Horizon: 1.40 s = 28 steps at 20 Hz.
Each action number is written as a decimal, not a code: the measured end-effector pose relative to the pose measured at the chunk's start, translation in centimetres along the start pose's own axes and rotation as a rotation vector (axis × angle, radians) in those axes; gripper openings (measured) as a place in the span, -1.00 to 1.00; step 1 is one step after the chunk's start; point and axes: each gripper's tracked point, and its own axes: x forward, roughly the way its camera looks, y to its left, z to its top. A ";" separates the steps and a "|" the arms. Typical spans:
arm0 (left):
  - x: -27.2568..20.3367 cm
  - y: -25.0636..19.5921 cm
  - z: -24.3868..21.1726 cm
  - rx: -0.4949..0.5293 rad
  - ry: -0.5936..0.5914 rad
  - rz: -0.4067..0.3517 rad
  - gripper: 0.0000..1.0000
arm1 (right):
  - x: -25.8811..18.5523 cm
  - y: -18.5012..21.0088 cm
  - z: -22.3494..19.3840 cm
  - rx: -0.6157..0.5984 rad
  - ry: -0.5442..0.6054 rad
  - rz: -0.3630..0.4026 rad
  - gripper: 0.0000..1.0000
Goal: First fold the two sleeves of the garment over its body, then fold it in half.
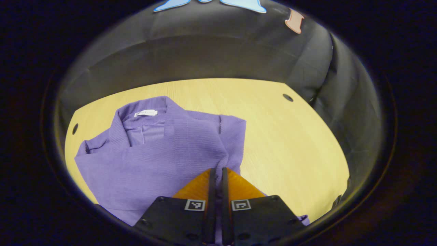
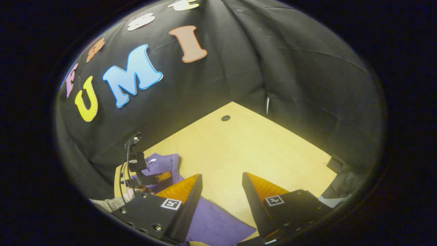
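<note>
One purple garment lies on the yellow surface, toward 9 o'clock in the left gripper view, its collar with one white label at 11 o'clock. The left tool is closed, both fingers pinching a gathered fold of the garment. In the right gripper view the right tool stands open above the surface, a garment corner below it at 6 o'clock. Two dark holes mark the surface's far corners.
</note>
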 end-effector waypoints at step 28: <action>-29.1 11.8 -20.8 -0.072 0.048 0.204 0.91 | 5.1 3.7 -19.7 -0.382 0.527 0.198 0.47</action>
